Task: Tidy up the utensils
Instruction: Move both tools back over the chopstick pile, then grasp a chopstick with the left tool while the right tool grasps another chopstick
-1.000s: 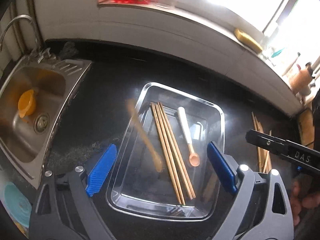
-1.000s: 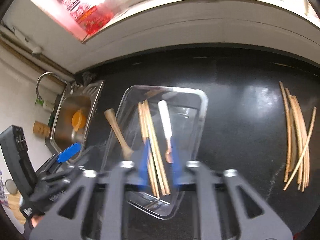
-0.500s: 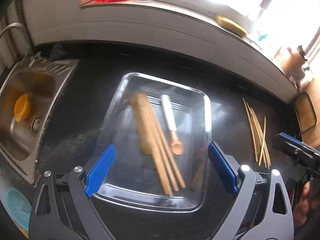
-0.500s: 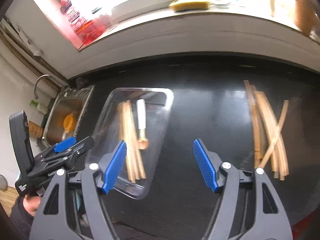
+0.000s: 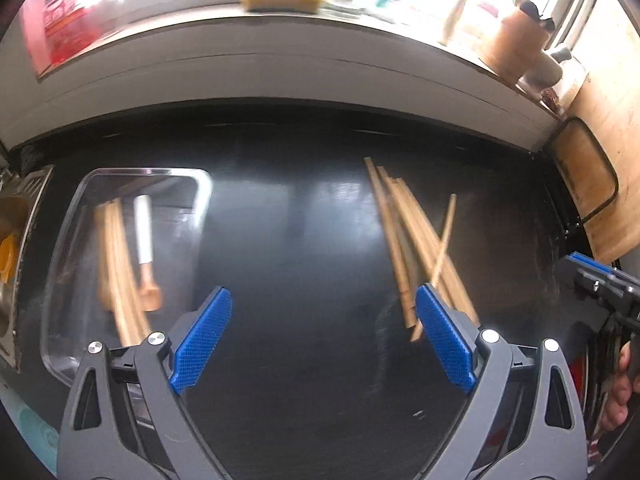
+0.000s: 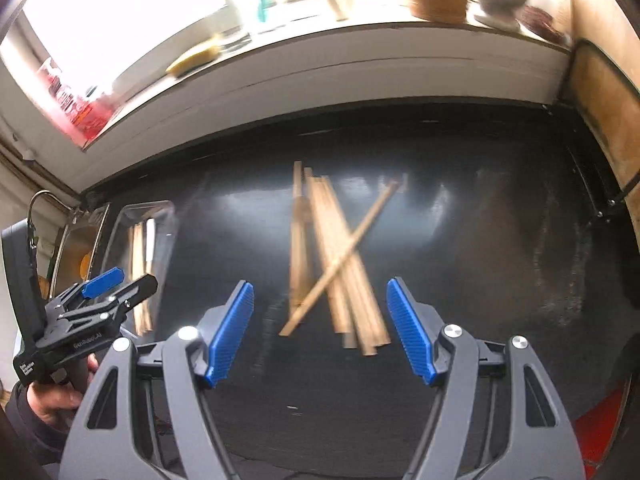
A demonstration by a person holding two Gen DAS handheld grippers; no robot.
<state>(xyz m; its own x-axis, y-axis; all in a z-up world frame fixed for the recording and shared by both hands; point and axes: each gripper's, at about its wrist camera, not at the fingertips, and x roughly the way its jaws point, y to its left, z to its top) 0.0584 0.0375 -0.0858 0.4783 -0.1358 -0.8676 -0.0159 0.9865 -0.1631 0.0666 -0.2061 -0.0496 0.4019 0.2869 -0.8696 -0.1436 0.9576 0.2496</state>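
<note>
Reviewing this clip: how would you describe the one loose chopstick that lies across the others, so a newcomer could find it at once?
Start at the black counter under the window; right of the metal tray lies a pile of wooden chopsticks. Most run nearly parallel, away from the camera. The crossing chopstick is the only one lying diagonally over them, its far end pointing up to the right.

Motion blur smears the loose pile of pale wooden chopsticks [image 6: 340, 264] on the black table [image 6: 460, 240], so their count is unclear. The clear rectangular tray [image 5: 64, 240] hazes the utensils inside.
</note>
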